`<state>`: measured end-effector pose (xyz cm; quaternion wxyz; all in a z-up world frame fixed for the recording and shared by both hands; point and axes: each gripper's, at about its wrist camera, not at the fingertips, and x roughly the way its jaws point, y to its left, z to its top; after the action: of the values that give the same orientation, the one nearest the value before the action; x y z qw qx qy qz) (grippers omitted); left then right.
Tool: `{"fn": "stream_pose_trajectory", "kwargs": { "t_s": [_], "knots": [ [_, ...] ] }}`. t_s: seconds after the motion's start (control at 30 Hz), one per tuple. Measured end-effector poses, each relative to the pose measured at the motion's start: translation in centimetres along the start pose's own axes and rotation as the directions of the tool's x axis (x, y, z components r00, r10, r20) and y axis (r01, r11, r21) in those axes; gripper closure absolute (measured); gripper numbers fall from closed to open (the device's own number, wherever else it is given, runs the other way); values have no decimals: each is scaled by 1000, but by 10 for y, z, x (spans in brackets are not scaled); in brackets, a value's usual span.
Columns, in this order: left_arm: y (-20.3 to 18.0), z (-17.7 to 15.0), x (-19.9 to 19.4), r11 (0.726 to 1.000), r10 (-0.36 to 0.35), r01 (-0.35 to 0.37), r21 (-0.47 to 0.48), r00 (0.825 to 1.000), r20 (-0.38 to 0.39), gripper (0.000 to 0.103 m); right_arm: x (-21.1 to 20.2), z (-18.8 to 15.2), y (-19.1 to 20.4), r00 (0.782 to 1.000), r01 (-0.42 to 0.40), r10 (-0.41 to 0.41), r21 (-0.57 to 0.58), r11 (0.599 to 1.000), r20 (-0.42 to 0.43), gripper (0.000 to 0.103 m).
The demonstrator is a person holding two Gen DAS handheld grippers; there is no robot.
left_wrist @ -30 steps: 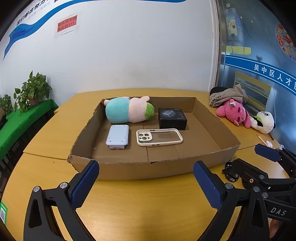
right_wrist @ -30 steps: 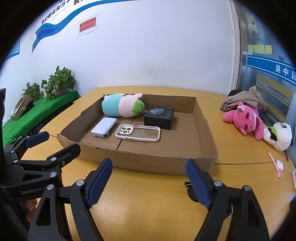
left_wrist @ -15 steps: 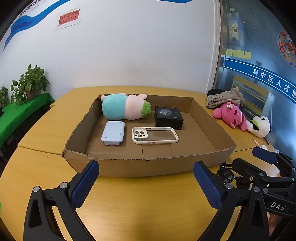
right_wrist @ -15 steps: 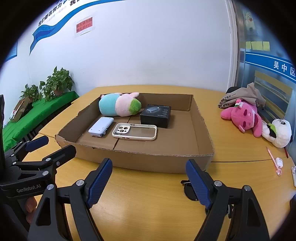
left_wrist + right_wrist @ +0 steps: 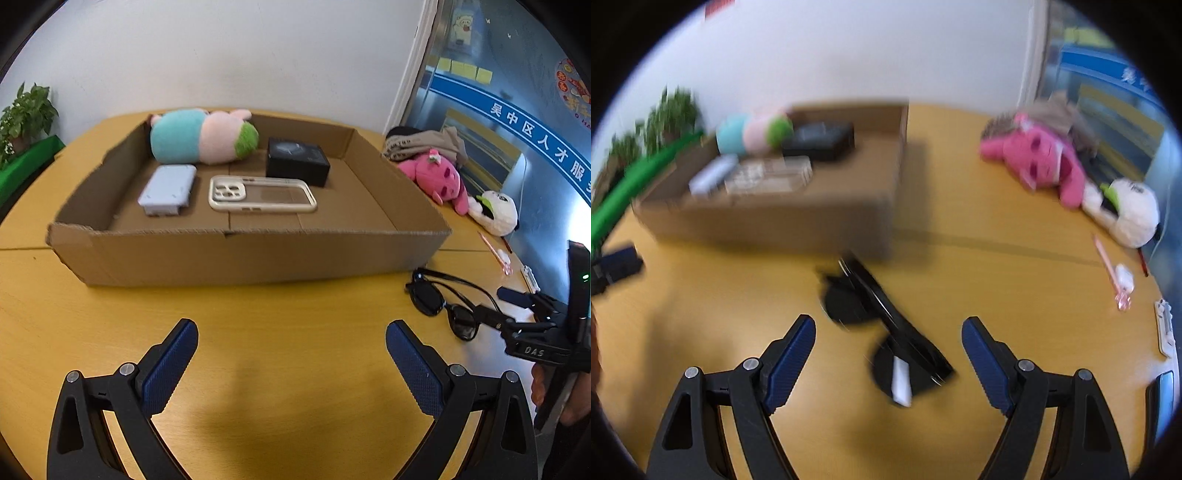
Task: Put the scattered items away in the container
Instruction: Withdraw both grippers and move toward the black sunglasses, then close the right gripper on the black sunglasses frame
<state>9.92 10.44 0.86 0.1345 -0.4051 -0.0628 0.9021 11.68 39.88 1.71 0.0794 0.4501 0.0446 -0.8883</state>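
A shallow cardboard box [image 5: 236, 254] [image 5: 798, 218] sits on the yellow table and holds a pastel plush [image 5: 203, 136], a black box [image 5: 297, 166], a phone case [image 5: 262, 194] and a pale blue device [image 5: 168, 190]. Black sunglasses [image 5: 447, 302] [image 5: 882, 325] lie on the table just right of the box's near corner. My right gripper [image 5: 888, 345] stands open low over the sunglasses, which lie between its blue pads without touching them. My left gripper [image 5: 291, 350] is open over bare table in front of the box.
A pink plush [image 5: 436, 177] [image 5: 1038, 162], a white panda plush [image 5: 495, 212] [image 5: 1126, 210] and folded clothing [image 5: 424, 142] lie at the right. A pink pen [image 5: 1110, 273] and small white items lie near the right table edge. Potted plants [image 5: 26, 114] stand at the left.
Both grippers dropped and tilted downward. The right gripper swung right and forward, so the sunglasses now lie between its fingers; its view is motion-blurred. The jaws stayed wide.
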Motion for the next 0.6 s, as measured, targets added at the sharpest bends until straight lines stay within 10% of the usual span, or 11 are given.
{"fn": "stream_pose_trajectory", "kwargs": {
  "t_s": [0.6],
  "knots": [
    [-12, -8, 29, 999, -44, 45, 0, 994, -101, 0, 32, -24, 19, 994, -49, 41, -85, 995, -97, 47]
  ]
}}
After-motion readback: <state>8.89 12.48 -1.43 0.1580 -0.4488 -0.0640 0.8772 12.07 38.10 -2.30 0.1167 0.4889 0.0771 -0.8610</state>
